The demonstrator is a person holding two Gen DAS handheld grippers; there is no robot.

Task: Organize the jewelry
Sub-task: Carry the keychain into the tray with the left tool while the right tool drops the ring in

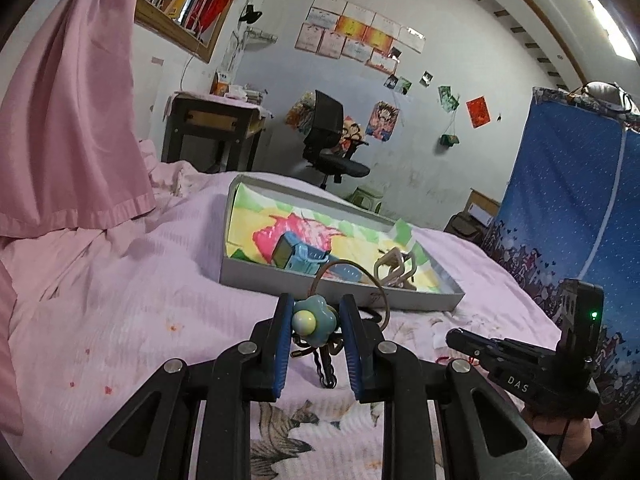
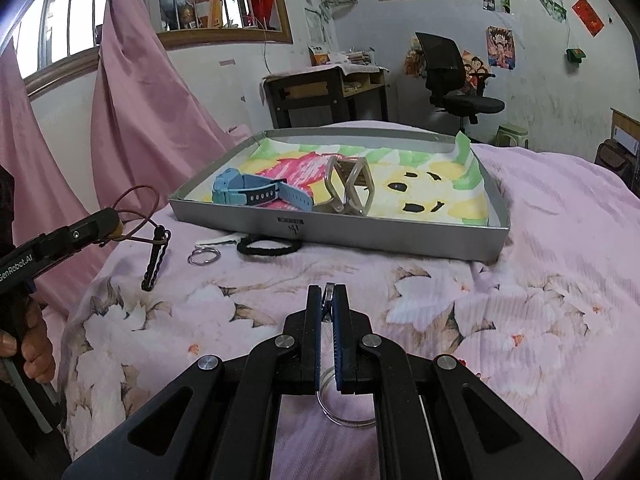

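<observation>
My left gripper (image 1: 316,320) is shut on a teal flower charm (image 1: 314,320) with a brown cord loop and a dark chain hanging under it, held above the bed; it also shows in the right wrist view (image 2: 108,222). My right gripper (image 2: 327,300) is shut on a silver ring bracelet (image 2: 344,412), low over the bedspread. A grey tray (image 2: 360,236) with a colourful paper liner holds a blue watch (image 2: 256,194) and a beige angular bangle (image 2: 350,190). In the left wrist view the tray (image 1: 280,280) lies just beyond the charm.
A pair of silver rings (image 2: 204,258), a black hair tie (image 2: 268,247) and a white flat piece (image 2: 222,239) lie on the bedspread in front of the tray. Pink curtains (image 2: 136,112) hang at the left. A desk (image 2: 328,92) and office chair (image 2: 452,76) stand behind.
</observation>
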